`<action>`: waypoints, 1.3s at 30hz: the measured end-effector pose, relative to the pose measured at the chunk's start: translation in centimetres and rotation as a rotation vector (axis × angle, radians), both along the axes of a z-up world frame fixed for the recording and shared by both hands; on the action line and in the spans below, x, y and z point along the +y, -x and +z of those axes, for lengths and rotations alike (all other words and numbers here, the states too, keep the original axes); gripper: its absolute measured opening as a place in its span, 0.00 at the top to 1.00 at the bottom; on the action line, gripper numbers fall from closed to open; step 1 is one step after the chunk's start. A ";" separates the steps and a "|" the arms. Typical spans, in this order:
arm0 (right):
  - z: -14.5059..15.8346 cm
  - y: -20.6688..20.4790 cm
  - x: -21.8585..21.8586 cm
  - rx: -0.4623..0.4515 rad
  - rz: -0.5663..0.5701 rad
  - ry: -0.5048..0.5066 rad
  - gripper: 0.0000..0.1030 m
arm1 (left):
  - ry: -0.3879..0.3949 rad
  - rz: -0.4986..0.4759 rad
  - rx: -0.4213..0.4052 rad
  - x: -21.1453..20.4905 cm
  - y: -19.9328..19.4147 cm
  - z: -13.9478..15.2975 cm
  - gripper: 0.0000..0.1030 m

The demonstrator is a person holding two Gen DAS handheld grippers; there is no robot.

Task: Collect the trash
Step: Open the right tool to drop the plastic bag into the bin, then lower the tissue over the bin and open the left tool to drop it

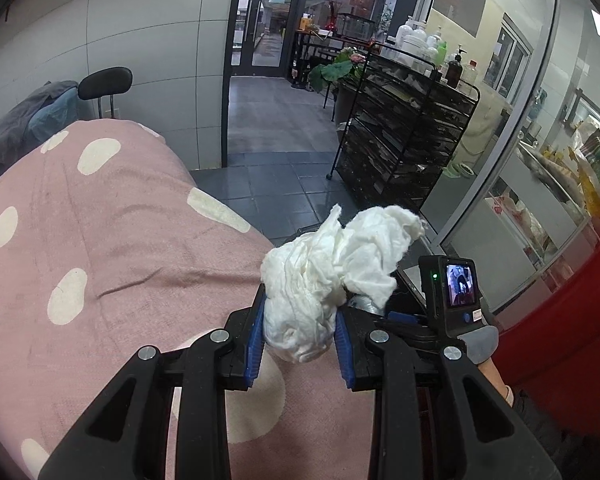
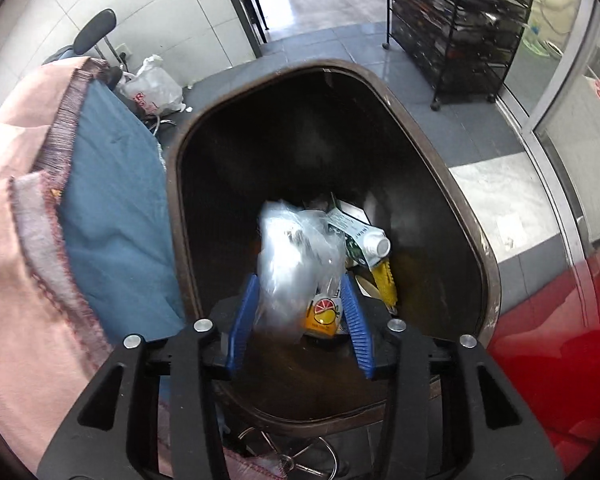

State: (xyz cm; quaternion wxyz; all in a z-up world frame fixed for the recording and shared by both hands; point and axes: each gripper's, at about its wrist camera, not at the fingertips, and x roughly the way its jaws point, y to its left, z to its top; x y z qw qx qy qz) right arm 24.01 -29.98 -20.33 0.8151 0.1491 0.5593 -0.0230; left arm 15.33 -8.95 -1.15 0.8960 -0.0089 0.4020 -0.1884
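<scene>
Left wrist view: a pink blanket [image 1: 100, 248] with pale spots fills the left and lower frame, with grey floor tiles [image 1: 276, 184] and a black wire rack [image 1: 404, 132] seen beyond it at centre and right. A red surface [image 1: 560, 320] takes the lower right edge. At lower centre, a crumpled white tissue [image 1: 324, 280] is clamped between the blue pads [image 1: 256, 344] of the left gripper [image 1: 300, 344], jaws narrow, the wad bulging up and forward past the tips. Just right of it, the other gripper's small camera screen [image 1: 458, 284] is seen.

Right wrist view: a dark brown bin [image 2: 476, 240] fills the centre, its mouth wide open below the right gripper [image 2: 300, 316]. Pink and blue cloth [image 2: 112, 216] hangs along the left. Inside the bin, a clear plastic bag [image 2: 296, 256] is blurred between the spread jaws, the pads not seen pressing on it. A white-capped bottle [image 2: 364, 240], a yellow item [image 2: 386, 284] and an orange-labelled pack [image 2: 324, 314] are seen near it at the bottom.
</scene>
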 end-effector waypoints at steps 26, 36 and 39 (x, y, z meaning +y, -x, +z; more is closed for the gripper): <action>0.0 5.4 -4.1 0.006 -0.117 0.010 0.47 | -0.090 -0.260 0.194 -10.6 -2.6 -5.9 0.71; -0.7 6.0 -5.1 0.017 -0.148 0.010 0.43 | -0.111 -0.283 0.281 -11.7 -3.7 -8.0 0.64; -0.8 6.1 -5.3 0.020 -0.152 0.009 0.43 | -0.127 -0.291 0.274 -12.0 -3.5 -8.2 0.52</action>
